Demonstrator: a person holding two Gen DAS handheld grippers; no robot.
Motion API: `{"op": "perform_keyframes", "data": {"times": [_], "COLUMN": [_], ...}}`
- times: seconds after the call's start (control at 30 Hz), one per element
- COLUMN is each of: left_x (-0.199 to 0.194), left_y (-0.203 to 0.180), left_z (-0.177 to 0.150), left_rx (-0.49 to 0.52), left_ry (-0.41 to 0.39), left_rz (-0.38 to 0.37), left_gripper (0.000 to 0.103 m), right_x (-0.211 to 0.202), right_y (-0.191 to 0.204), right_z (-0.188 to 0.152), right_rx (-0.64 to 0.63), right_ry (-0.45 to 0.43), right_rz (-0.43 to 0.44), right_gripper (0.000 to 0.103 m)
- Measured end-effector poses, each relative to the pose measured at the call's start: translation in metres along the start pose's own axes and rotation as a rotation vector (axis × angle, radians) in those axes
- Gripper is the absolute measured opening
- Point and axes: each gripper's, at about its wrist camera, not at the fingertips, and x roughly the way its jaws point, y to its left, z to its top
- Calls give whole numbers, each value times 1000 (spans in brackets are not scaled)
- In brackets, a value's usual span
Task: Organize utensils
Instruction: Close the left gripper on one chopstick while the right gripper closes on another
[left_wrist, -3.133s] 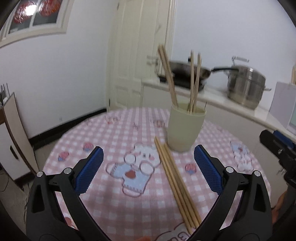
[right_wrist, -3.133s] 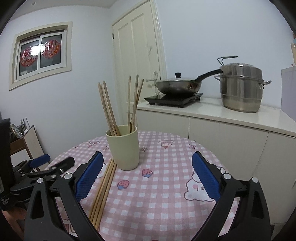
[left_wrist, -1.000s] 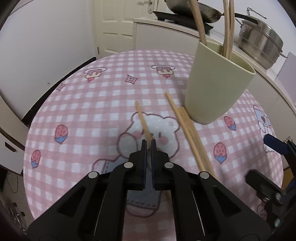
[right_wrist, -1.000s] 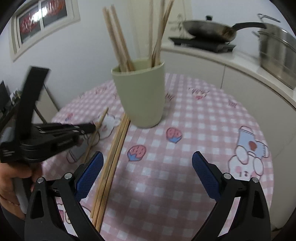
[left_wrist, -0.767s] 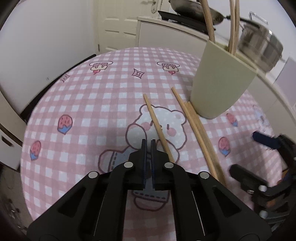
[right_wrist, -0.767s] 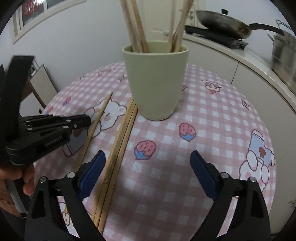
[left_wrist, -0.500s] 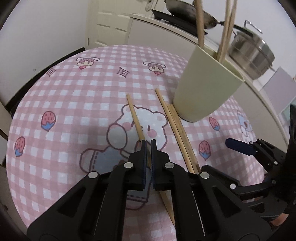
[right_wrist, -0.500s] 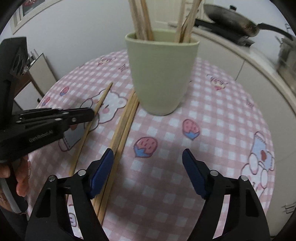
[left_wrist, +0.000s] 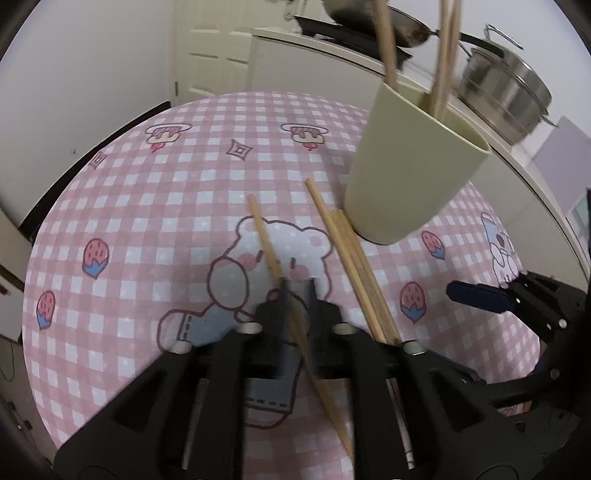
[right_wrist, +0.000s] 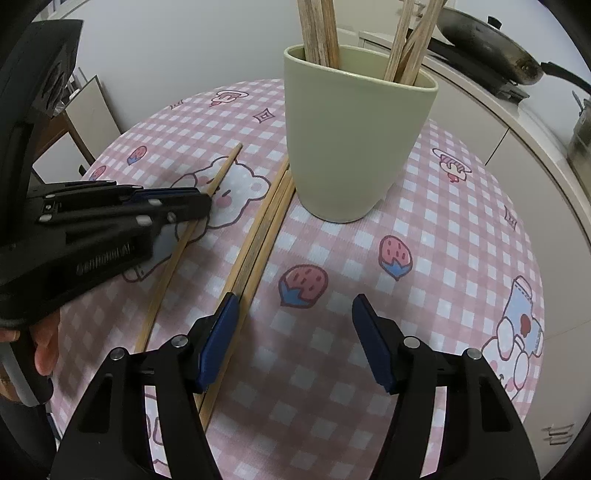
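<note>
one lone pale wooden chopstick (left_wrist: 275, 264) lay flat on the pink-and-white checked tablecloth (left_wrist: 147, 192), left of the pale green plastic cup (left_wrist: 410, 173), and ran between the blurred black fingers (left_wrist: 269, 314) of the left gripper (left_wrist: 297, 291). those jaws were opening, and the pads stood a little apart on either side of the stick, not pressing on it as far as the blur allowed. in the right wrist view the same gripper (right_wrist: 201, 205) lay low over the lone stick (right_wrist: 184, 236), left of the cup (right_wrist: 351, 147).

three more wooden chopsticks (right_wrist: 258, 240) seemed to lie bunched together on the cloth, their far ends touching the cup's foot; the count is unsure. the right gripper (right_wrist: 295, 339) hovered over the cloth in front of the cup, jaws closing but wide apart with nothing between them; its left blue pad (right_wrist: 218, 339) sat just over the bunch's near part.

inside the cup stood two clusters of upright wooden chopsticks (right_wrist: 321, 29), one at its left and one at its right; i could not count them. behind the cup a dark frying pan (right_wrist: 491, 40) and a steel pot (left_wrist: 506, 96) sat on the white counter (left_wrist: 524, 166).
</note>
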Motion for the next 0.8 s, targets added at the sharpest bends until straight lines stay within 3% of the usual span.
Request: {"op": "perform_keyframes", "data": {"times": [0.03, 0.1, 0.2, 0.27, 0.33, 0.37, 0.53, 0.8], "left_x": [0, -2, 5, 8, 9, 10, 10, 11], "left_y": [1, 1, 1, 0, -2, -2, -4, -3], "left_z": [1, 1, 2, 1, -1, 0, 2, 2], "left_rx": [-14, -23, -9, 21, 47, 60, 98, 97], "left_ry": [-1, -30, 3, 4, -4, -8, -12, -7], "left_rz": [1, 20, 53, 82, 143, 173, 202, 200], "left_gripper": [66, 66, 65, 61, 41, 37, 23, 22], "right_x": [1, 2, 3, 3, 3, 3, 2, 3], "right_y": [-1, -1, 1, 1, 0, 0, 0, 5], "right_z": [1, 3, 5, 4, 3, 3, 4, 12], "right_rx": [5, 10, -3, -12, -11, -9, -17, -32], "right_ry": [1, 2, 7, 14, 20, 21, 25, 58], "right_rz": [3, 7, 2, 7, 9, 8, -19, -46], "right_gripper": [60, 60, 60, 60, 61, 61, 61, 61]}}
